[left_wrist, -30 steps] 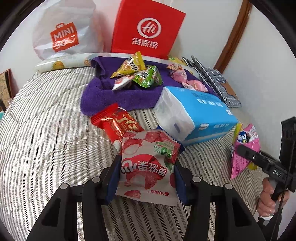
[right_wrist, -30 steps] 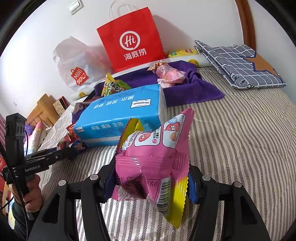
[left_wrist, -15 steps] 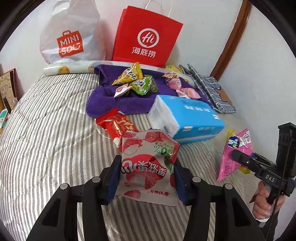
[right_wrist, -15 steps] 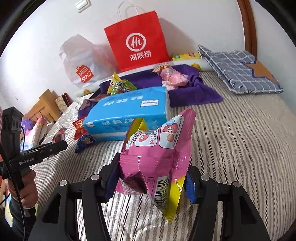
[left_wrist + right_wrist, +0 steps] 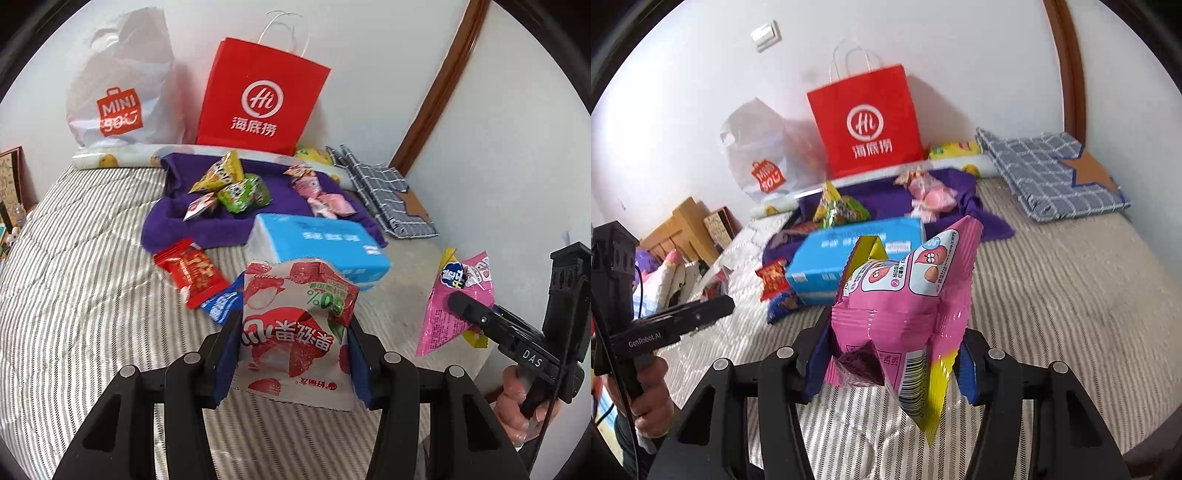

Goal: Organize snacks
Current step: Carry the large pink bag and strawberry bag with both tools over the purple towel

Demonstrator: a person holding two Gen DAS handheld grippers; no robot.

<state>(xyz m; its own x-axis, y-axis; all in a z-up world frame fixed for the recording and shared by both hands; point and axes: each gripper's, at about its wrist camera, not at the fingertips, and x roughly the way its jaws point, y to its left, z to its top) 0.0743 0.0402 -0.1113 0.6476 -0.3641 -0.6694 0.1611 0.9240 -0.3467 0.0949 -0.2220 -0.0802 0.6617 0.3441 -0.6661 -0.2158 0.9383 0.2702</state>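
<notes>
Holding a white-and-red packet [image 5: 295, 325] between its blue pads [image 5: 226, 363], my left gripper [image 5: 291, 354] is standing partly open, both pads pressing the packet's sides, above the striped bed [image 5: 74, 295]. Beyond the packet, a red snack [image 5: 190, 271] and a blue snack [image 5: 221, 304] are lying on the stripes, touching each other. A blue tissue pack [image 5: 321, 247] is sitting just behind them, its far end on a purple towel [image 5: 173, 221]. On the towel, green-yellow snacks [image 5: 231, 182] are resting in a cluster on the left and pink snacks [image 5: 321, 194] on the right. A red bag [image 5: 262, 98] and a white bag [image 5: 120, 85] are leaning against the wall behind. At the right edge my right hand [image 5: 524, 402] is gripping the other tool, with a pink packet [image 5: 454, 299] in its tip.

From the right wrist, my right gripper [image 5: 894, 358] is clamping that pink packet [image 5: 905, 302] between its pads, partly open with the packet puffing up between them, off the bed [image 5: 1071, 295]. The tissue pack [image 5: 827, 266] is lying behind it, with the red snack [image 5: 772, 277] and blue snack [image 5: 785, 302] to its left. The towel [image 5: 982, 218], the green-yellow snacks [image 5: 838, 210] and the pink snacks [image 5: 931, 195], somewhat blurred here, are farther back, before the red bag [image 5: 868, 122]. A checked pillow [image 5: 1052, 170] is lying at the far right. My left hand [image 5: 650, 402] is showing at the left edge; what its tool holds I cannot tell from this side.
</notes>
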